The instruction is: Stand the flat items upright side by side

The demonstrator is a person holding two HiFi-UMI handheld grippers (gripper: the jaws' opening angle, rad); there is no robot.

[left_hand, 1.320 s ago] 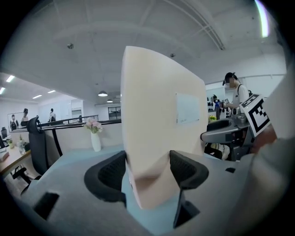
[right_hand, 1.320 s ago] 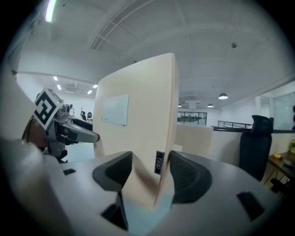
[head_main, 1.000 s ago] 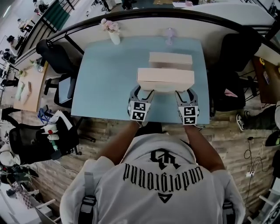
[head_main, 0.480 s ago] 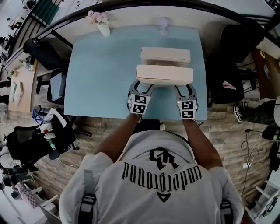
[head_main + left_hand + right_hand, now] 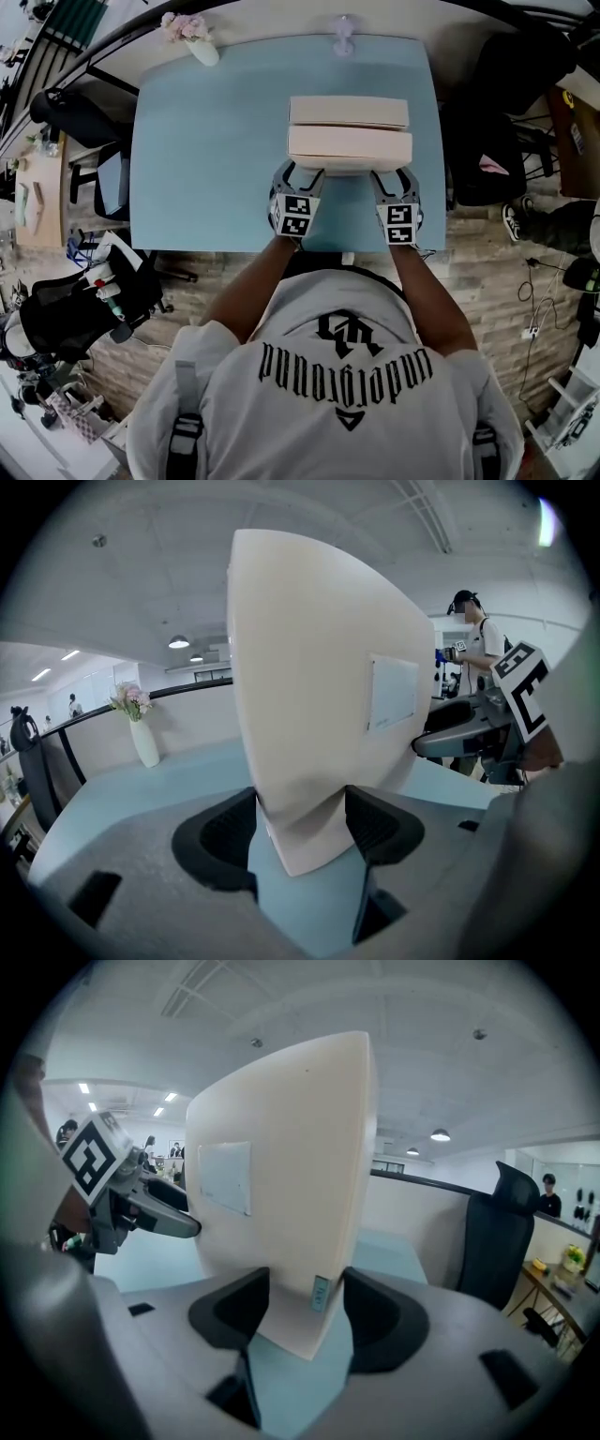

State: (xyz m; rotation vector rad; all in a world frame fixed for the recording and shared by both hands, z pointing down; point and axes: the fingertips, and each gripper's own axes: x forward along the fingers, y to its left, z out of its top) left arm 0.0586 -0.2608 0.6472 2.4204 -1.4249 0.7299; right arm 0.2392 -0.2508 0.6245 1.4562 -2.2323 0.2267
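Pale blue tabletop (image 5: pixel 206 141) in an open office, with a white vase of pink flowers (image 5: pixel 192 37) at its far edge. Item: cream flat cardboard box (image 5: pixel 349 148), upright on its long edge. The left gripper (image 5: pixel 302 173) clamps one near lower corner and the right gripper (image 5: pixel 392 176) the other, evidently so it cannot tip. Just behind and parallel stands a second cream flat box (image 5: pixel 348 111), the neighbour it apparently joins.

Upside-down gothic "underground" on white shirt (image 5: pixel 281 412), coded square markers on left gripper (image 5: pixel 302 174) and right gripper (image 5: pixel 394 176) cubes, box (image 5: pixel 300 1119) label (image 5: pixel 225 1177) and edge tag (image 5: pixel 321 1294) unreadable.
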